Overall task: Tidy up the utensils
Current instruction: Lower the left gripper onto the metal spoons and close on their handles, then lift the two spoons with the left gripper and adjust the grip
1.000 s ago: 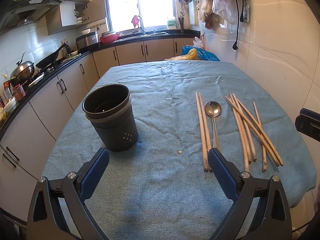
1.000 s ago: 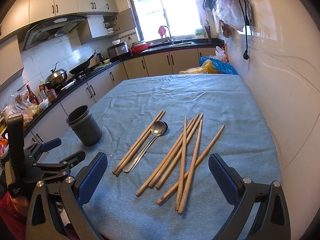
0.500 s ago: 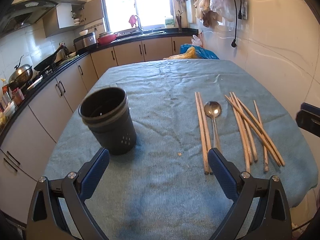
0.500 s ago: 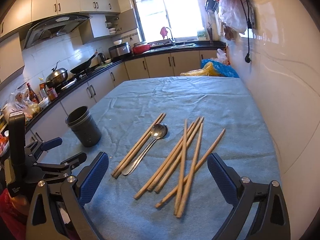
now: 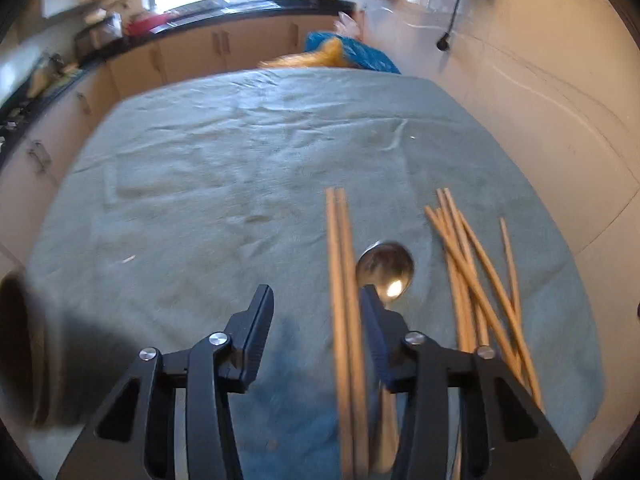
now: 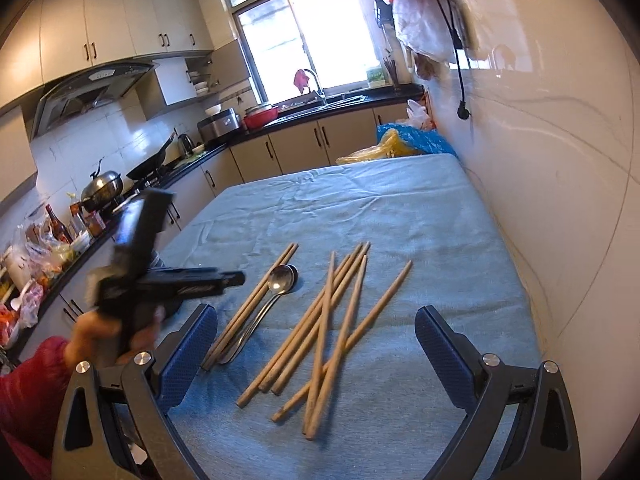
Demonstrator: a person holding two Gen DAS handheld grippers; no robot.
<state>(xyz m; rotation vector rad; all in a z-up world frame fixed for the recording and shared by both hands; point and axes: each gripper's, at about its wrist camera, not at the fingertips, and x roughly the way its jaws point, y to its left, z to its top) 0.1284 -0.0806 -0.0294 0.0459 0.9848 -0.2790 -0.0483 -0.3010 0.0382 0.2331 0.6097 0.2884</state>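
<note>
Closing around a pair of chopsticks (image 5: 346, 300) that lies on the blue cloth (image 5: 224, 184), left gripper (image 5: 316, 300) pitched down, pads not yet pressing; chopsticks hard against the right-hand finger, a wide gap left at the other. Right gripper (image 6: 316, 344) spread wide, empty, hovering over the loose chopsticks (image 6: 328, 328) beside the spoon (image 6: 280, 280). Risk from here, as a judgement: uneven closure sweeping the pair sideways instead of pinching it, or catching only one stick; right finger tip sitting just beside the spoon bowl, so possibly nudging or trapping it too. Motion blur hinting at a fast approach, adding to that.

Left wrist view: pair between the jaws, plus a dark blurred shape (image 5: 16, 344) at the left edge, likely the holder, not certain. Right wrist view: the left tool from outside, the hand (image 6: 108, 332) gripping it, a red sleeve (image 6: 28, 392), no holder.
</note>
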